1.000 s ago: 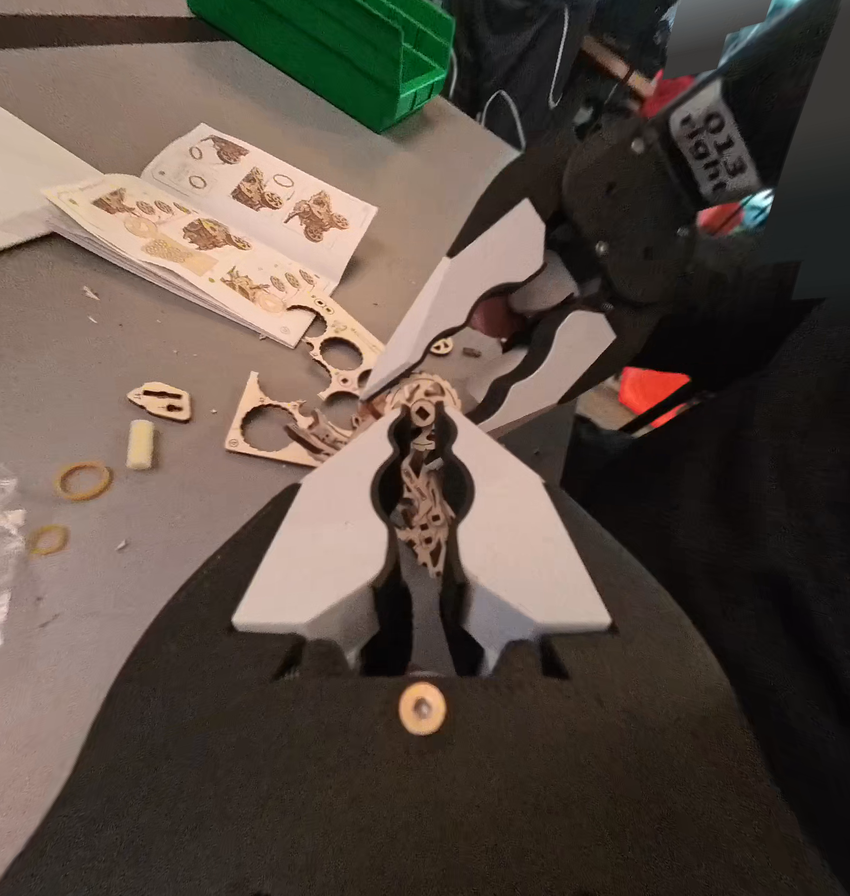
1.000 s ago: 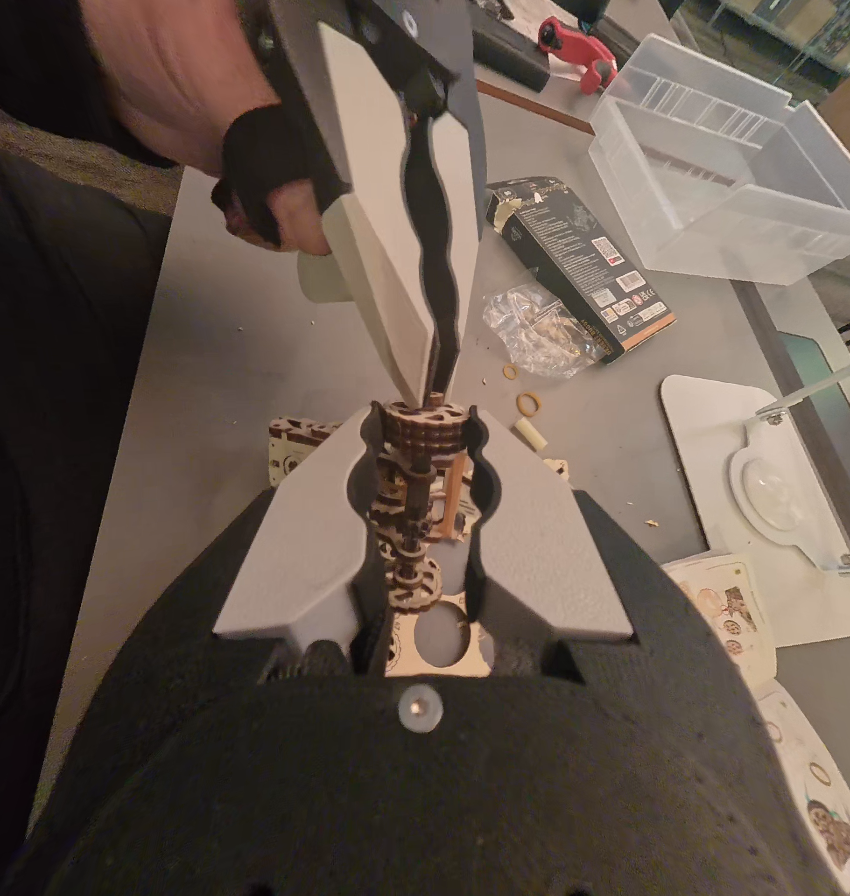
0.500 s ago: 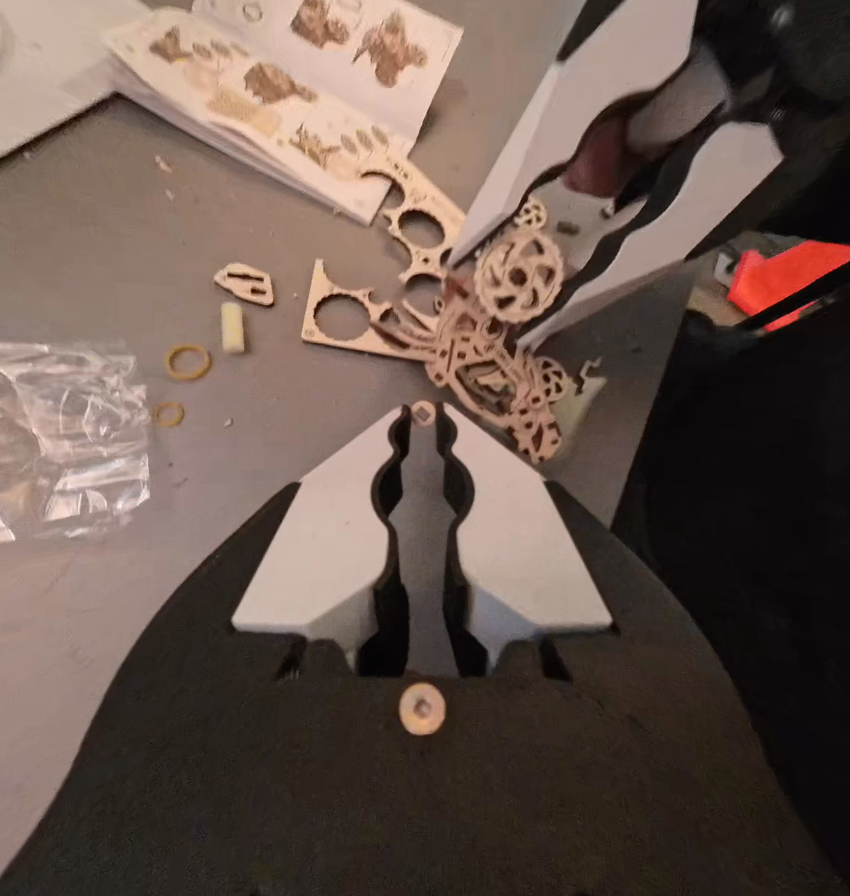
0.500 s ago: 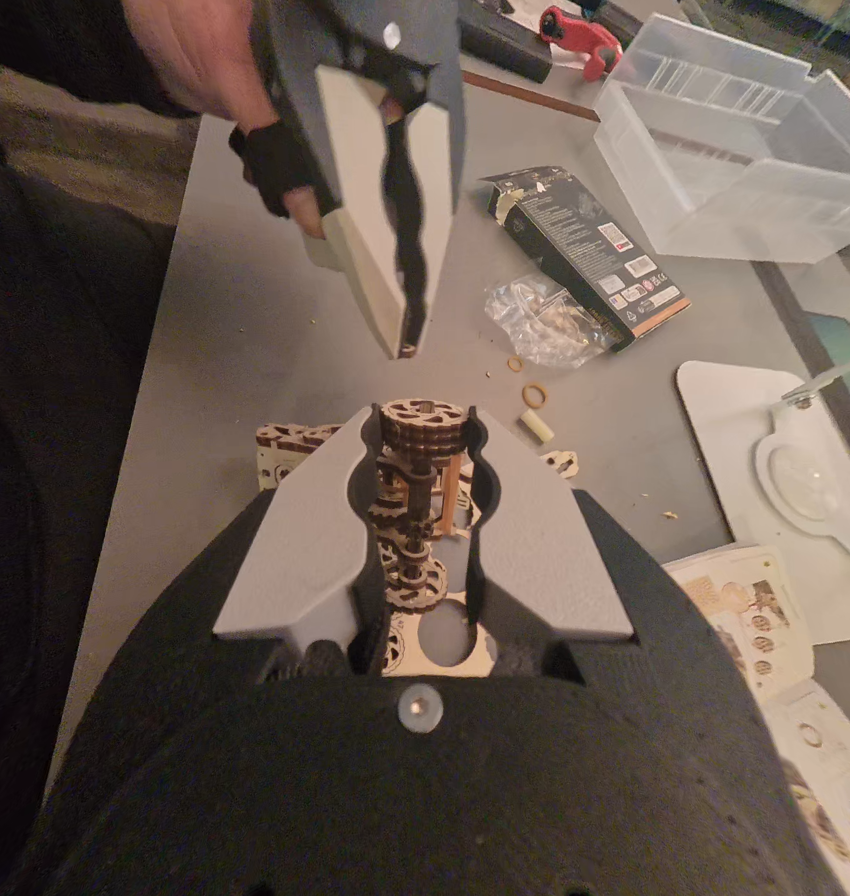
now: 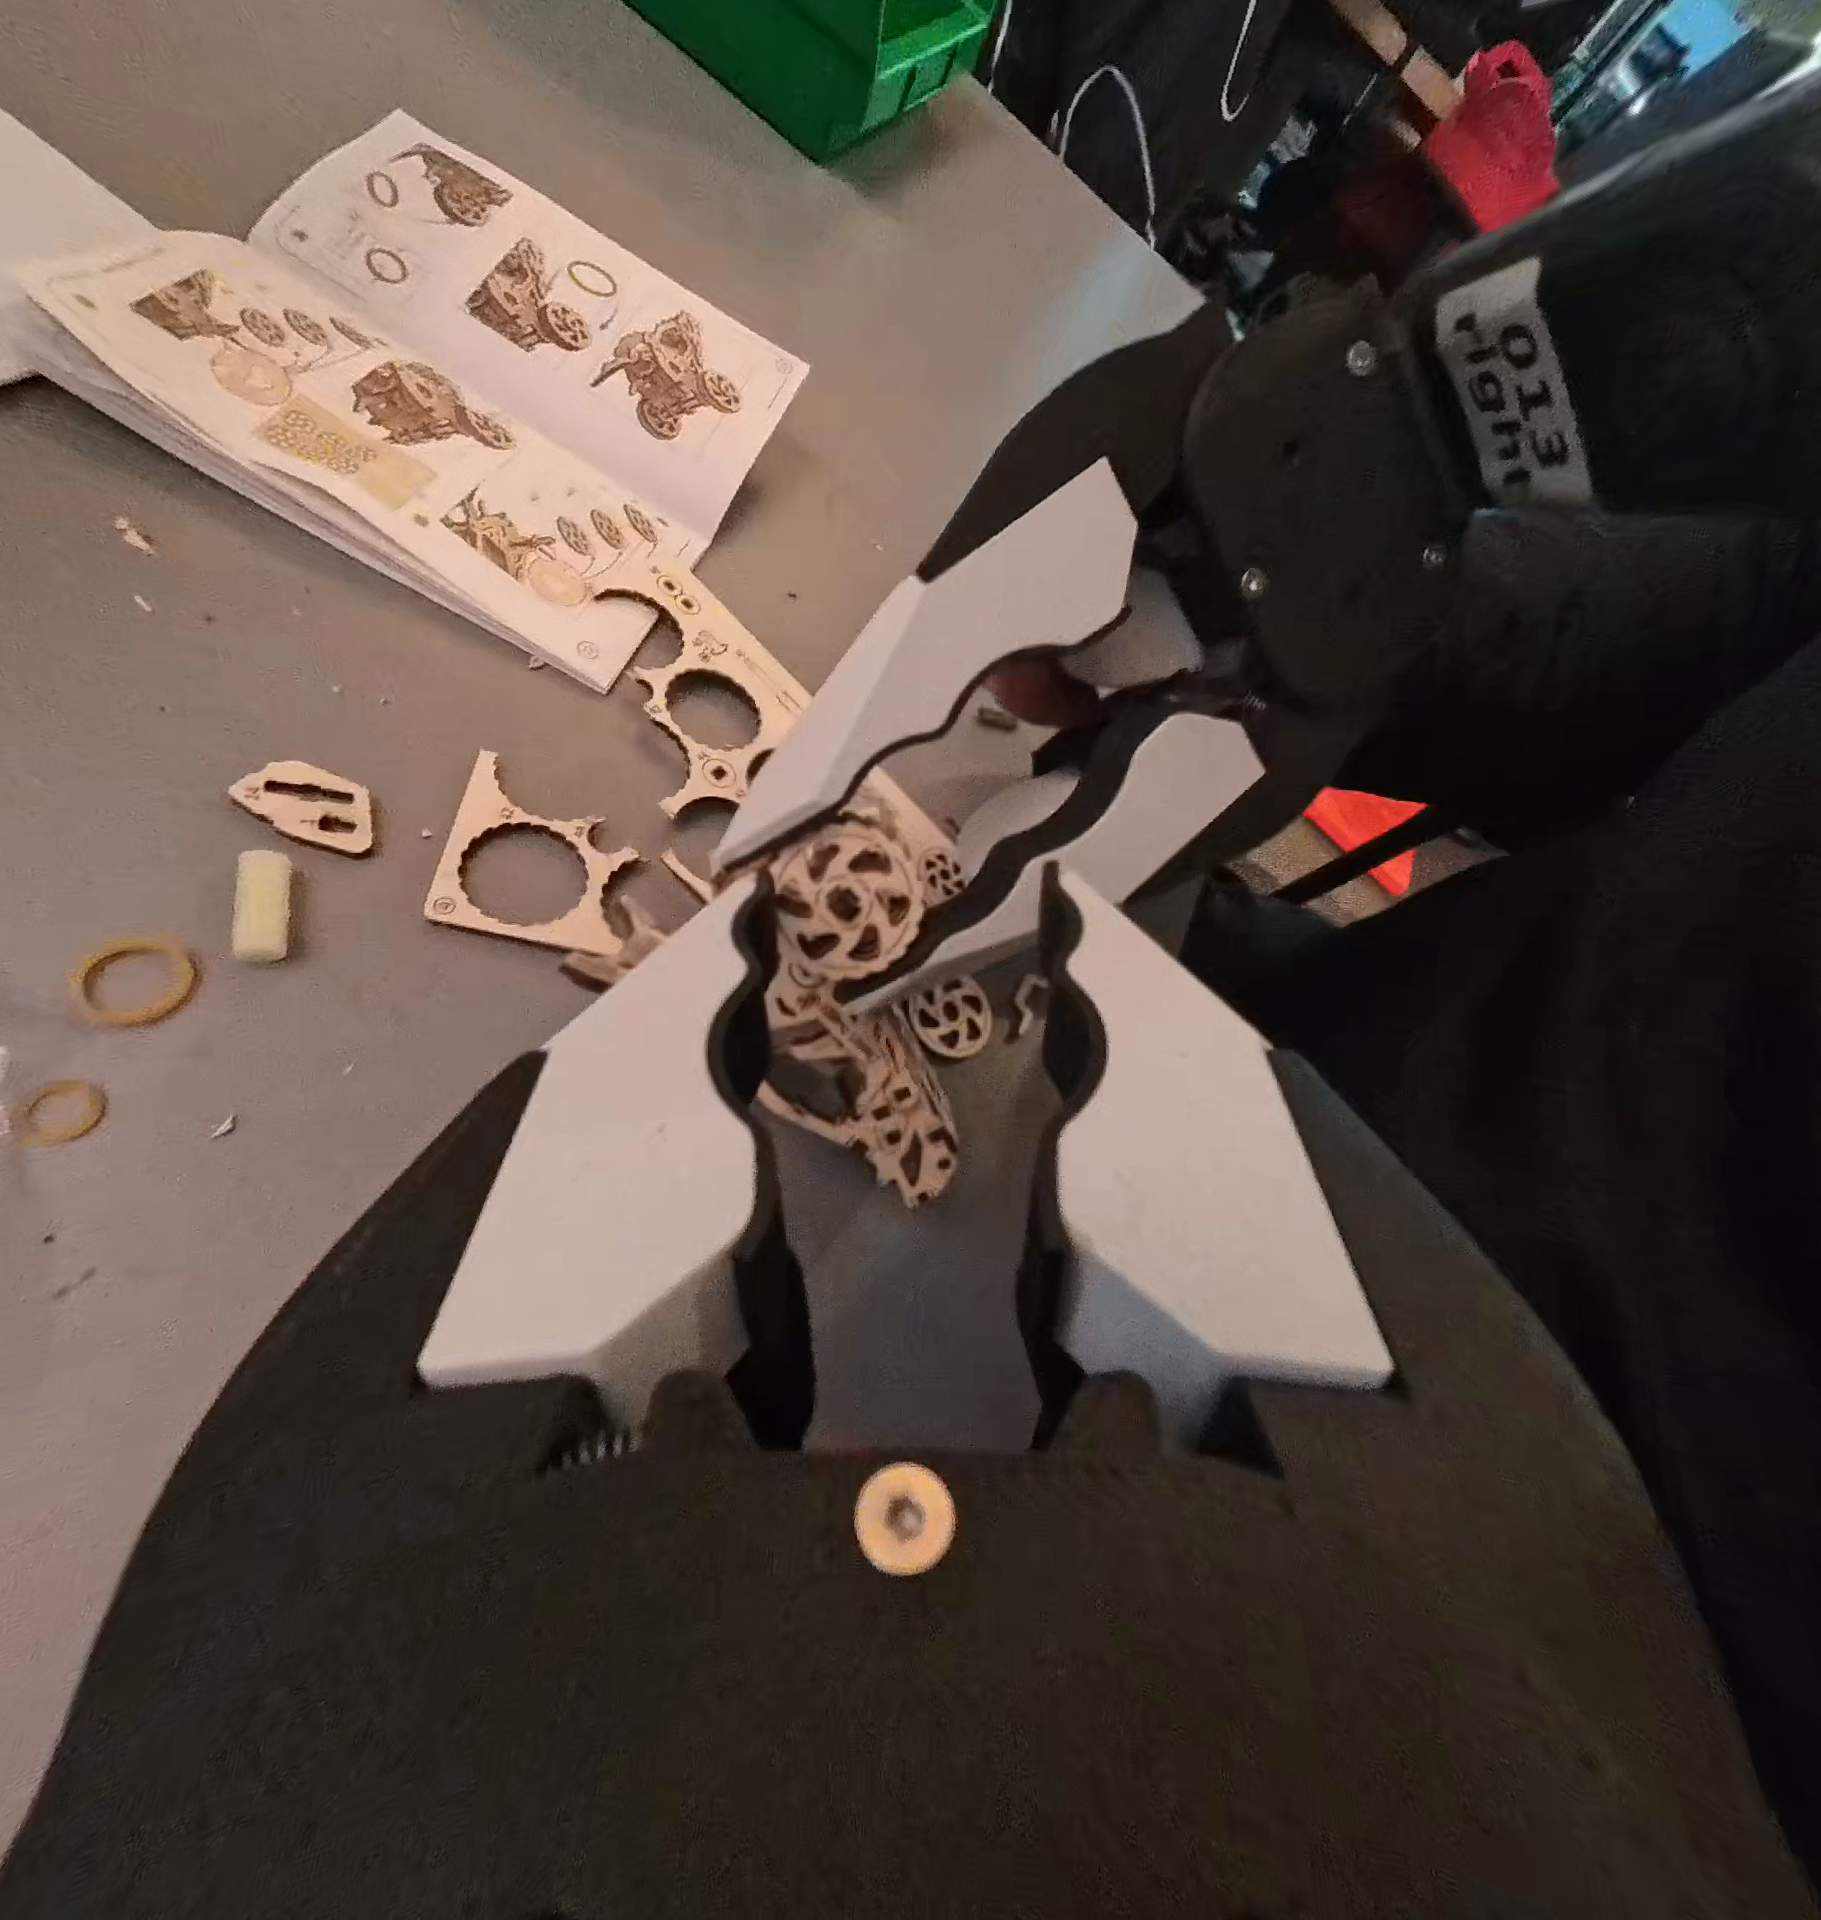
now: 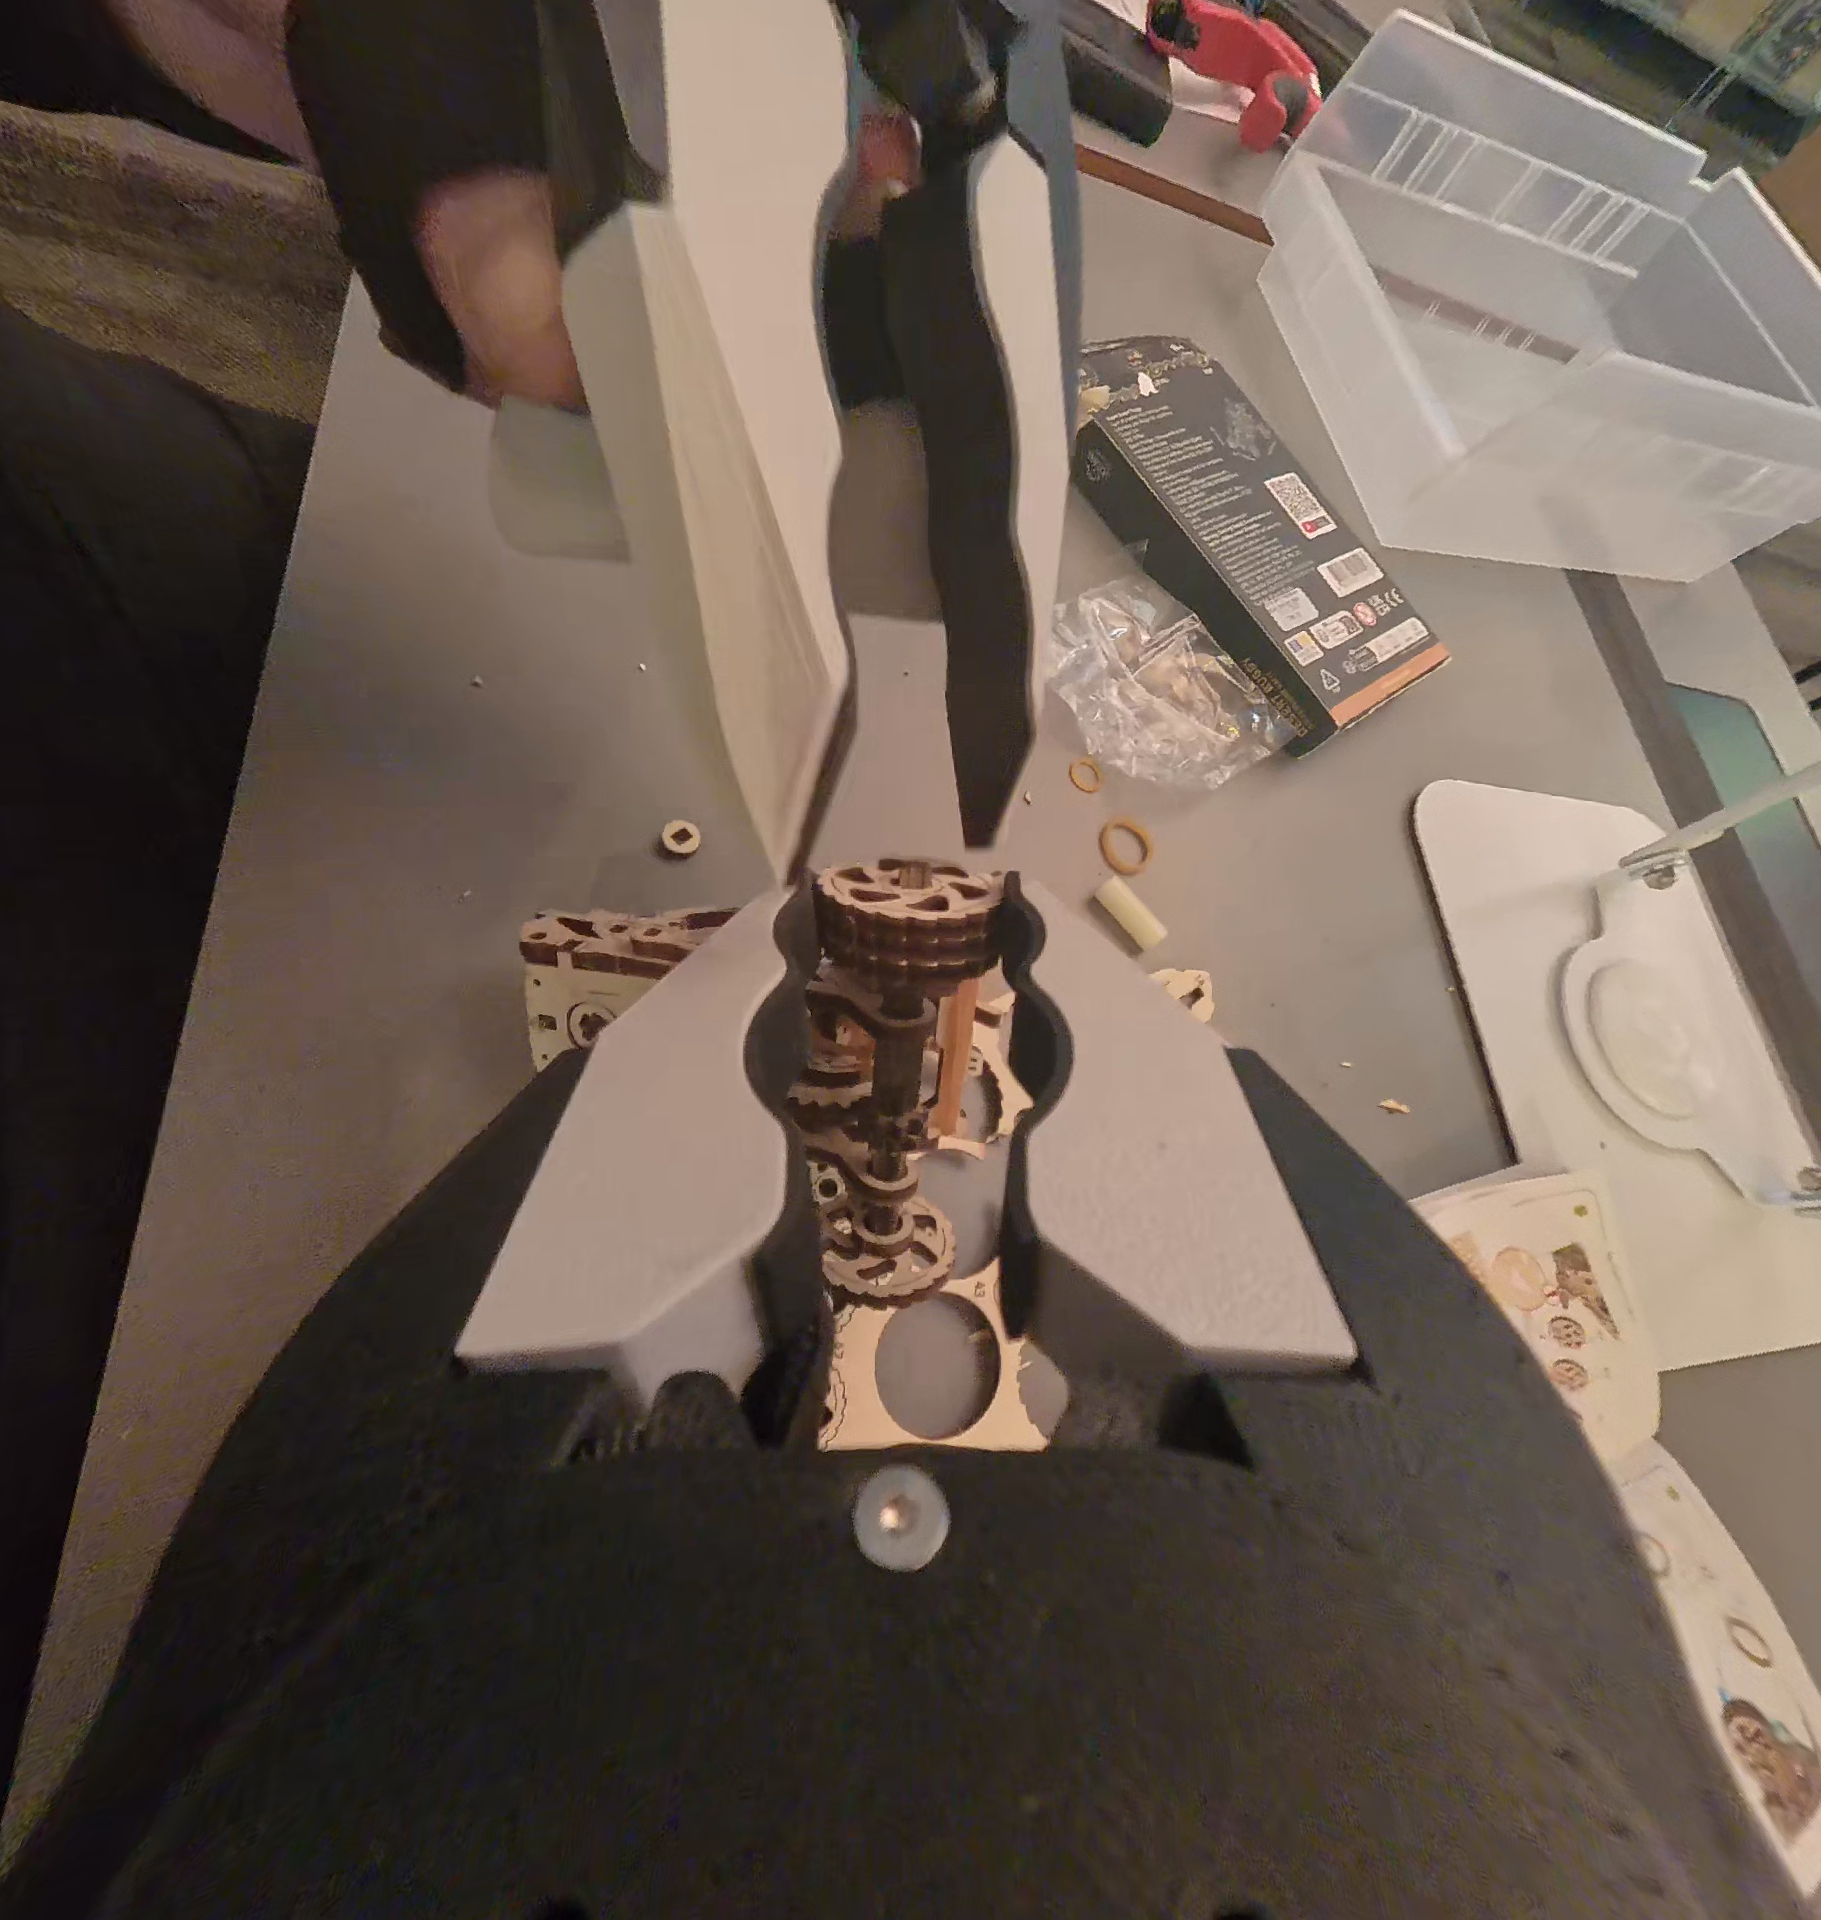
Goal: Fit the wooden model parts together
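Observation:
My right gripper (image 6: 906, 894) is shut on the wooden gear assembly (image 6: 901, 935), a stack of gear wheels on a shaft, and holds it above the grey table. It also shows in the left wrist view (image 5: 844, 914), gripped by the right gripper (image 5: 792, 935). My left gripper (image 5: 901, 894) is open and empty, with its fingers on either side of the top gear wheel. From the right wrist view the left gripper (image 6: 890, 852) hangs just above the assembly. A small wooden washer (image 6: 680, 840) lies on the table beside it.
An open instruction booklet (image 5: 418, 364), wooden offcut sheets (image 5: 521, 862), rubber bands (image 5: 135, 977) and a foam cylinder (image 5: 262, 904) lie to the left. A black box (image 6: 1249, 551), a plastic bag (image 6: 1145, 675) and a clear container (image 6: 1560, 343) lie beyond. A green bin (image 5: 833, 62) stands at the back.
My left gripper was shut on a small washer at the assembly, pulled back, then opened and came back around the top gear. The washer has left its fingers. The right gripper kept its hold.

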`<state>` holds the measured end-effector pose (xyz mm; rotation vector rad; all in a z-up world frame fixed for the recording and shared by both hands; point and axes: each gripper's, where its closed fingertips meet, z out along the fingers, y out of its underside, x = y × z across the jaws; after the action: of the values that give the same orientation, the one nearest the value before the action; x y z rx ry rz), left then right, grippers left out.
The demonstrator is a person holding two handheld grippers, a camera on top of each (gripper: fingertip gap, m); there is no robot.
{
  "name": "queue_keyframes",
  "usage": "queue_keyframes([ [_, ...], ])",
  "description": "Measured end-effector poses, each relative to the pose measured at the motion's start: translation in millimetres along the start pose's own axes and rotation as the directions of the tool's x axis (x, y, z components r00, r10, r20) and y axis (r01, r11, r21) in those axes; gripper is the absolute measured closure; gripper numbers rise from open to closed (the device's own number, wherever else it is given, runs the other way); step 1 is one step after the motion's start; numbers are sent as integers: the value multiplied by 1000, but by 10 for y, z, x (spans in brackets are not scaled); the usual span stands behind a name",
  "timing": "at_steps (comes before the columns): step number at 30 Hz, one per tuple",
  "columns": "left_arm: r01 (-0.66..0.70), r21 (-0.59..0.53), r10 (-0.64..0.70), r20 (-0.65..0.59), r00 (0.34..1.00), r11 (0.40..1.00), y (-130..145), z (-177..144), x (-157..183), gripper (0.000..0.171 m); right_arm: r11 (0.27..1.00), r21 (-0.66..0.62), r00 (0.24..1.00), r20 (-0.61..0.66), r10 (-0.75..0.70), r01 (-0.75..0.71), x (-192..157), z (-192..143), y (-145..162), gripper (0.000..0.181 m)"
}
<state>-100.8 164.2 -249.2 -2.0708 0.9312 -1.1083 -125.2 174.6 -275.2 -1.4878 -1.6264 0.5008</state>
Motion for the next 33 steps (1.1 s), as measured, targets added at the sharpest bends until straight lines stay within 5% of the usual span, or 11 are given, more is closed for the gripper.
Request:
queue_keyframes([
  [5, 49, 28, -50, 36, 998, 998, -9, 41, -75, 143, 999, -8, 999, -22, -31, 31, -11, 4, -3, 149],
  [10, 60, 11, -61, 82, 995, 998, 55, 42, -165, 128, 999, -10, 998, -42, -50, 49, -2, 6, -30, 149],
  [13, 45, -11, -44, 69, 997, 999, 83, 80, -132, 141, 999, -11, 998, -43, -48, 48, 0, 11, -29, 149],
  [33, 118, 91, -118, -1, 993, 989, 53, 12, -154, 142, 1000, -9, 1000, -18, 18, -18, 44, 3, 44, 150],
])
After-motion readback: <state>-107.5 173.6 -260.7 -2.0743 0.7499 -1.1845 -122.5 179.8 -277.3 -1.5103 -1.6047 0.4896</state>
